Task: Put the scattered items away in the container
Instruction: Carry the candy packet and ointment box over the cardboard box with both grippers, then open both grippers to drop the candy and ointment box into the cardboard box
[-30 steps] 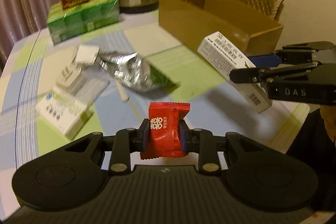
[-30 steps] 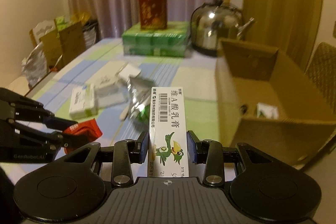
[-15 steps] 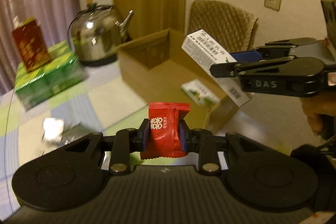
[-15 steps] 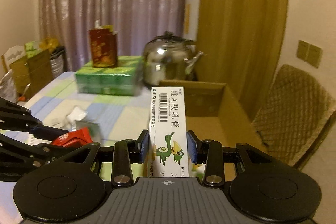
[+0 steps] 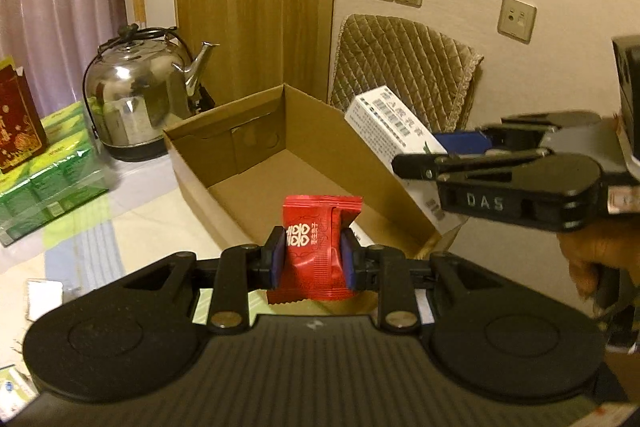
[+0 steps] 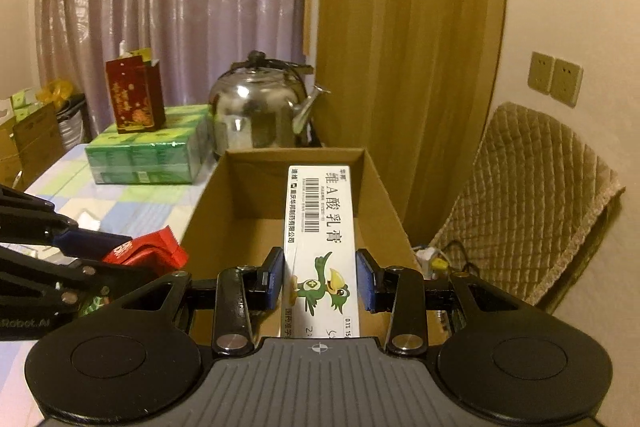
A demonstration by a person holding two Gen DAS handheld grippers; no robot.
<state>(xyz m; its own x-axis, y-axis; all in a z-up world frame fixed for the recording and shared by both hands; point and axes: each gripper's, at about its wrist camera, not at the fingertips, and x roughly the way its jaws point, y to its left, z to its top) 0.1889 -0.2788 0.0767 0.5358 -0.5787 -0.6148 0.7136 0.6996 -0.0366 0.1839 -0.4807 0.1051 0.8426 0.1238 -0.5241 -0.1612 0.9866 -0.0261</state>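
My left gripper point(image 5: 313, 259) is shut on a red candy packet point(image 5: 316, 247) and holds it above the near left edge of the open cardboard box point(image 5: 256, 147). My right gripper point(image 6: 320, 279) is shut on a long white ointment box point(image 6: 320, 227) with a green bird on it, held over the open cardboard box point(image 6: 212, 195). In the left wrist view the right gripper point(image 5: 416, 155) and the white ointment box point(image 5: 392, 131) hang over the box's right wall. In the right wrist view the left gripper point(image 6: 116, 247) and the red packet point(image 6: 148, 251) are at the lower left.
A steel kettle point(image 5: 136, 103) stands behind the box. A green tissue pack point(image 5: 44, 183) with a red carton point(image 5: 16, 123) on it is at the far left. A quilted chair point(image 5: 404, 67) stands beyond the table. Small white packets point(image 5: 44, 299) lie on the checked tablecloth.
Both grippers have moved from above the scattered items on the table to the cardboard box, each still holding its item. The box now fills the middle of both views.
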